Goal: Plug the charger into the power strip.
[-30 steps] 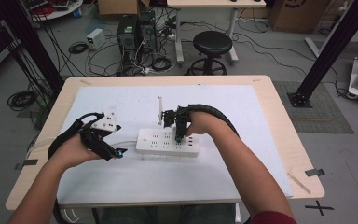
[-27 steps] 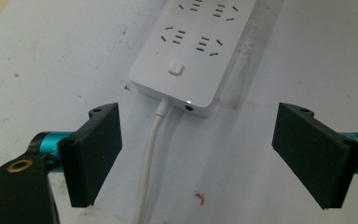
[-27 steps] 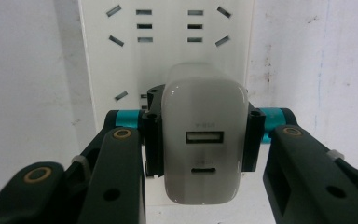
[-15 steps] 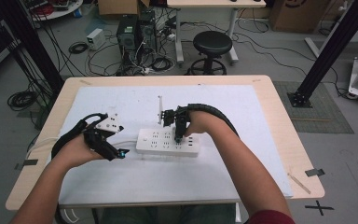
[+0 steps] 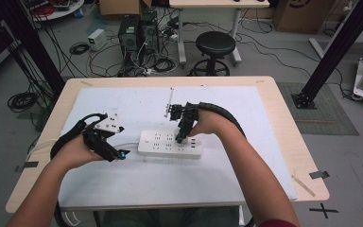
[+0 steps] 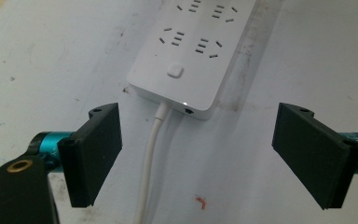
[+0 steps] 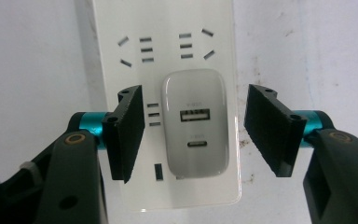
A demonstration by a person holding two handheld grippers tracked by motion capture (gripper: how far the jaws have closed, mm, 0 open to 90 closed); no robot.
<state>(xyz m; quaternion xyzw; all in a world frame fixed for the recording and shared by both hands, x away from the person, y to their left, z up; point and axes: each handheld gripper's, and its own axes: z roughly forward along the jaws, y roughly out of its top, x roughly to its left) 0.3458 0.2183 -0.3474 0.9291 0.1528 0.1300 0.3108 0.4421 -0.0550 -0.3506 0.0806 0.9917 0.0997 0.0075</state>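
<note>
A white power strip (image 5: pixel 170 144) lies across the middle of the white mat, its cord (image 6: pixel 150 154) leaving the left end. A grey USB charger (image 7: pixel 195 122) is plugged into the power strip (image 7: pixel 168 70). My right gripper (image 7: pixel 195 133) hovers over the charger, jaws open on either side of it, not touching. In the high view the right gripper (image 5: pixel 180 135) points down onto the strip. My left gripper (image 6: pixel 200 154) is open, just short of the power strip (image 6: pixel 191 51) at its switch end, straddling the cord. From above, the left gripper (image 5: pixel 118 153) sits left of the strip.
A white mat (image 5: pixel 123 184) covers most of the wooden table (image 5: pixel 283 123). A thin rod (image 5: pixel 170 100) lies on the mat behind the strip. On the floor beyond are a black stool (image 5: pixel 215 47), computer cases (image 5: pixel 139 33) and cables.
The left gripper has edged slightly right toward the strip's cord end. The right gripper stays over the charger.
</note>
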